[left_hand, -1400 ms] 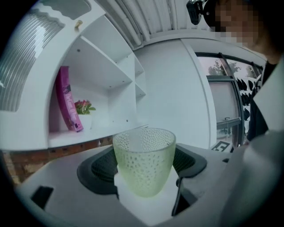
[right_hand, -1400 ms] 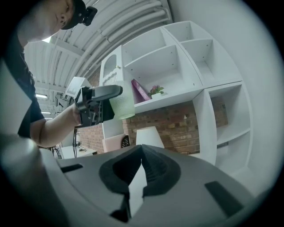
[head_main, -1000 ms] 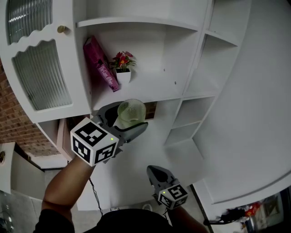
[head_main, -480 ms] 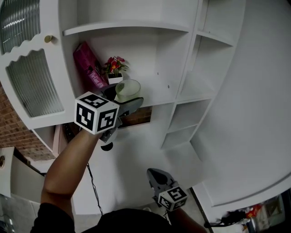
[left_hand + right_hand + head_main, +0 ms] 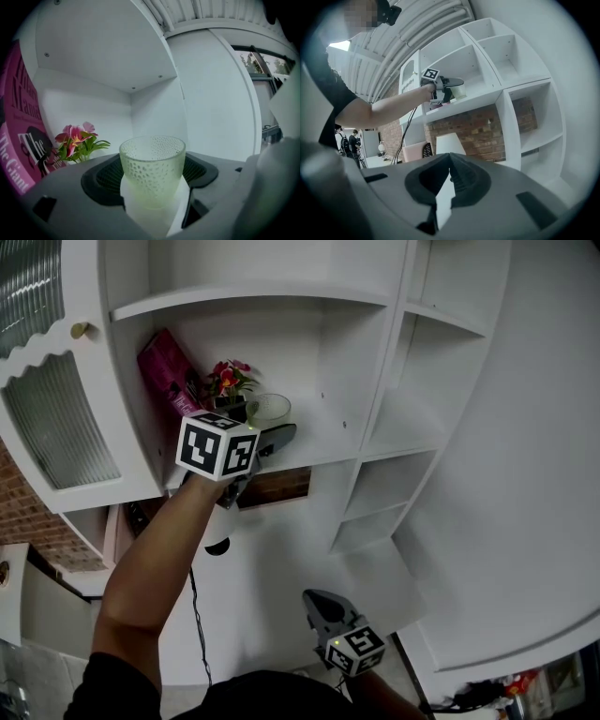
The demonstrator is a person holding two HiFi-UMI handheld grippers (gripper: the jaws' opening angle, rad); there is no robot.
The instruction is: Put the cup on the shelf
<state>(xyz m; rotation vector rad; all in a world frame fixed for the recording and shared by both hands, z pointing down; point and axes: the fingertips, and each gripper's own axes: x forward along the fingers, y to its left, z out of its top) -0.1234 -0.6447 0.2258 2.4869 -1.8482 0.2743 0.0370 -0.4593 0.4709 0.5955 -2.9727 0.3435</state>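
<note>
Head view: the left hand-held gripper (image 5: 266, 424) is held up at the white shelf (image 5: 323, 441), at the end of a stretched bare forearm (image 5: 159, 554). Its marker cube is turned toward the camera.

The cup (image 5: 269, 409), pale green glass with a dimpled wall, is clamped between the two jaws of the left hand-held gripper. In the left gripper view it stands upright with its mouth open upward, and a jaw pad is pressed against each side of its lower half.

The cup is located in the compartment with the flowers, over the near part of the shelf board. Whether its base touches the board cannot be told.

A small flower pot (image 5: 228, 382) with pink and red blooms is seen just to the left of the cup and farther in. A pink book (image 5: 161, 379) is leaned at a tilt left of the pot. A cabinet door (image 5: 52, 423) with ribbed glass is seen further left.

The right hand-held gripper (image 5: 318, 598) is held low and near, well apart from the shelf. In the right gripper view its jaws are closed tip to tip, with nothing between them. A brick wall (image 5: 480, 125) is visible behind the lower open compartments in that view.
</note>
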